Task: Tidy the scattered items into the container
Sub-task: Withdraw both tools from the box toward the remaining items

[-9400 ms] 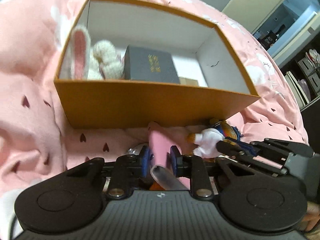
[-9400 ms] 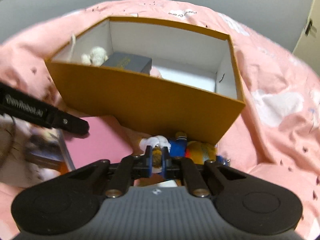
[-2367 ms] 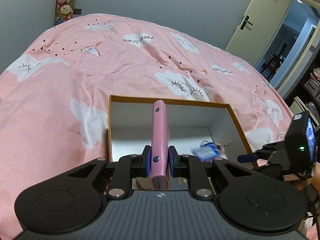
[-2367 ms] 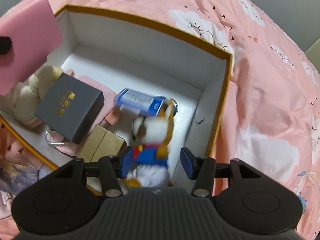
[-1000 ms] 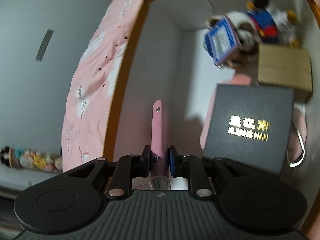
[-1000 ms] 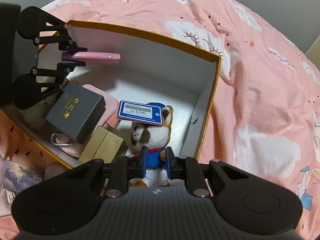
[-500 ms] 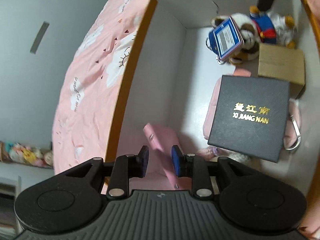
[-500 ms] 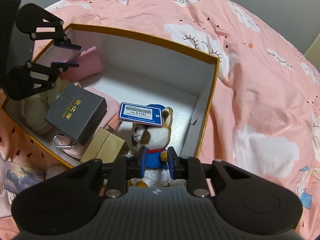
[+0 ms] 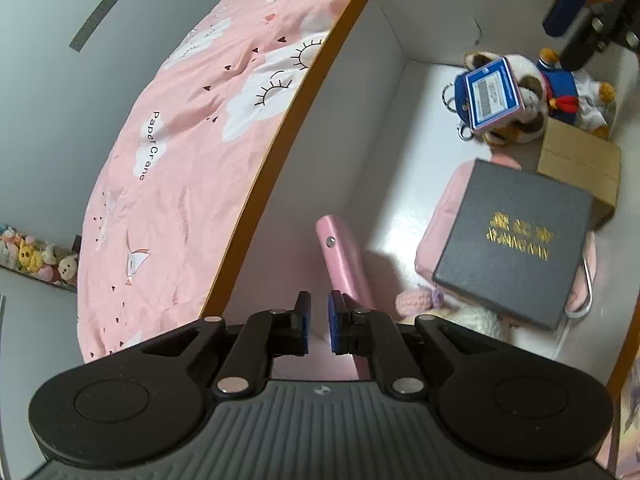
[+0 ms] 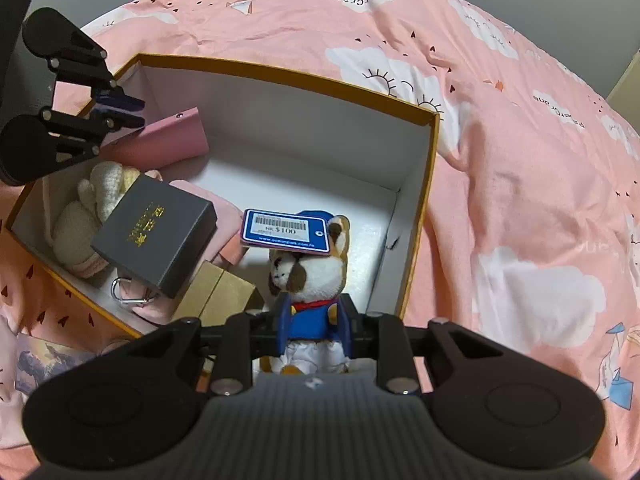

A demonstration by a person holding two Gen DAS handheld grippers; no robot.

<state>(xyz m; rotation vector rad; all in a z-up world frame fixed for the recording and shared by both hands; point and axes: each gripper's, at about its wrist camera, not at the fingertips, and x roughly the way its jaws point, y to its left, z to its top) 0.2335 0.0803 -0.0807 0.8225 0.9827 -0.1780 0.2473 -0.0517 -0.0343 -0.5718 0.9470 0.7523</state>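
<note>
Box (image 10: 420, 216) takes up centre frame in both wrist views, on the pink bedspread (image 10: 520, 160). My left gripper (image 9: 318, 322) has just been closing, jaws nearly together with nothing between them; pink case (image 9: 340, 256) leans on the inner wall just past them, released. My right gripper (image 10: 314, 330) has been easing apart around the plush dog (image 10: 310, 276), lower centre; can't tell if the pads press on it. Dog stands in the box beside the cardboard carton (image 10: 216, 292). Judgement: open wider, lift straight up so the price tag (image 10: 286, 232) doesn't snag. More items sit outside, lower left.
</note>
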